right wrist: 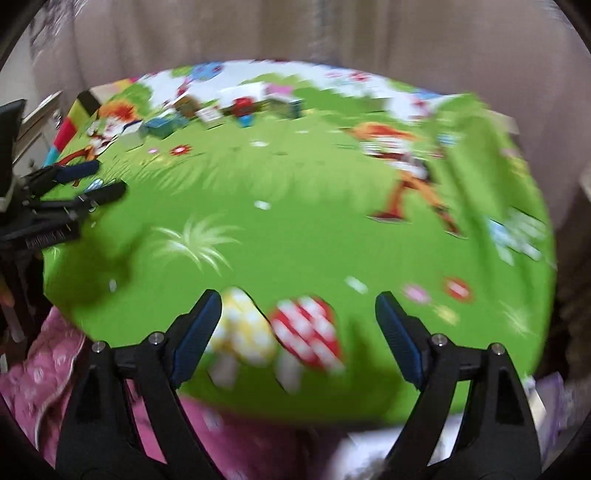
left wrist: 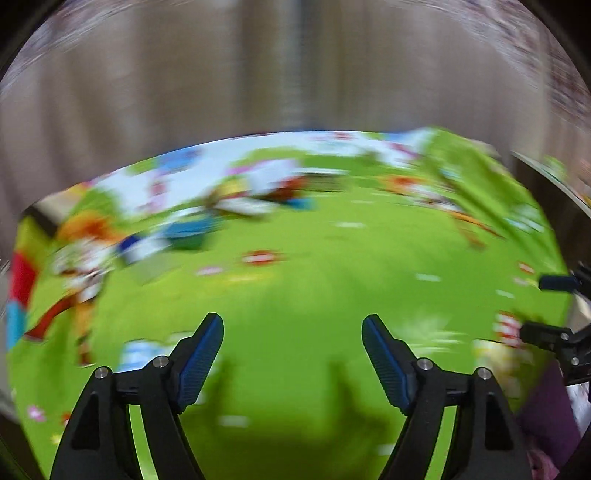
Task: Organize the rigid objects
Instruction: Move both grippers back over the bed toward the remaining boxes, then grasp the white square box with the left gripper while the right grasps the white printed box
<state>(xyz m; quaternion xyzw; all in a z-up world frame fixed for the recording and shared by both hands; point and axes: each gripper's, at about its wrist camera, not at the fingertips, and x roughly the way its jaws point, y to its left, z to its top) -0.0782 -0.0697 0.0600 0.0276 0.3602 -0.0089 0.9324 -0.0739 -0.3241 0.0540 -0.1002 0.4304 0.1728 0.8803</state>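
Note:
Several small boxes and blocks [right wrist: 236,107] lie in a loose row at the far edge of a green cartoon-print mat [right wrist: 314,229]; they are blurred. The same cluster shows in the left wrist view [left wrist: 221,214] at the far left of the mat [left wrist: 314,295]. My left gripper [left wrist: 291,328] is open and empty above the near part of the mat. My right gripper [right wrist: 297,304] is open and empty over the mat's near edge. Each gripper shows at the side of the other's view, the left one [right wrist: 107,181] and the right one [left wrist: 535,310].
A beige curtain [right wrist: 332,33] hangs behind the mat. Pink patterned fabric [right wrist: 48,369] lies below the mat's near edge at the left. Both views are motion-blurred.

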